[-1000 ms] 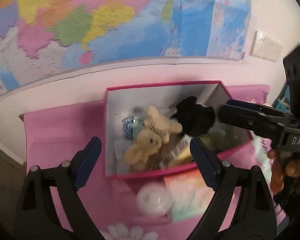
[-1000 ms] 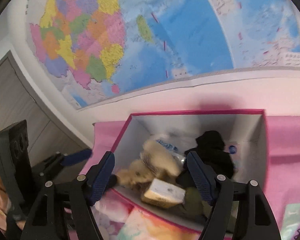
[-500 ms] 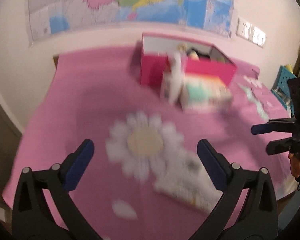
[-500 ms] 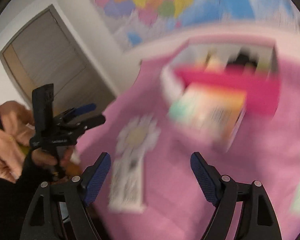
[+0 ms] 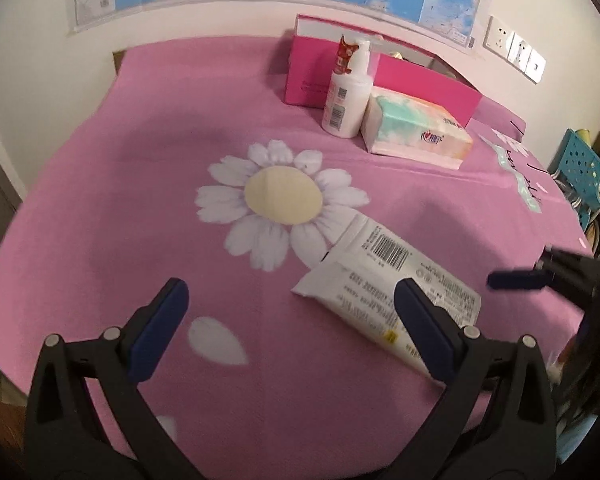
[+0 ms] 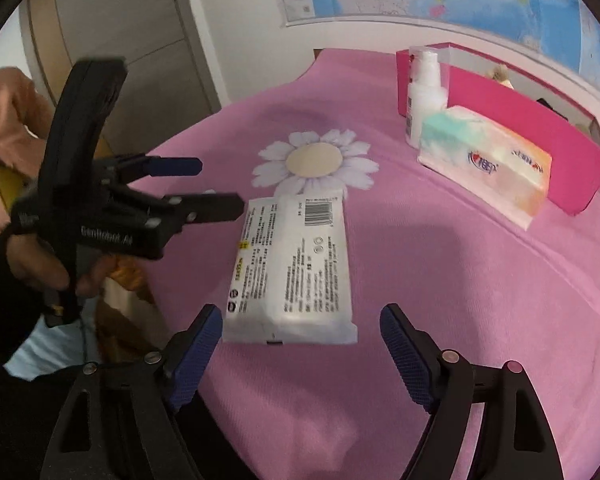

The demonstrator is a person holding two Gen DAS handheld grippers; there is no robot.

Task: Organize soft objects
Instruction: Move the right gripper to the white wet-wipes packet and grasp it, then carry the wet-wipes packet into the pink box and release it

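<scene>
Directly ahead of the right gripper (image 6: 300, 344), the white wipes pack (image 6: 290, 266) lies flat on the pink cloth (image 6: 440, 260) of the counter, its near short edge just beyond the gap between the jaws and roughly centred on that gap. The long axis of the pack runs away from the right gripper toward the daisy print (image 6: 315, 160), so its narrow width faces the opening. These jaws stand apart with nothing between the pads, having just been opening. The left gripper (image 5: 296, 320) also has its jaws wide apart and empty, likewise just opened; in its view the pack (image 5: 388, 284) lies obliquely, off to the right, partly behind the right-hand finger. The right gripper is judged the better placed for the pick. Well beyond the pack, the pink box (image 6: 540, 128) stands with a pump bottle (image 6: 422, 96) and a tissue pack (image 6: 488, 164) just in front of it.
</scene>
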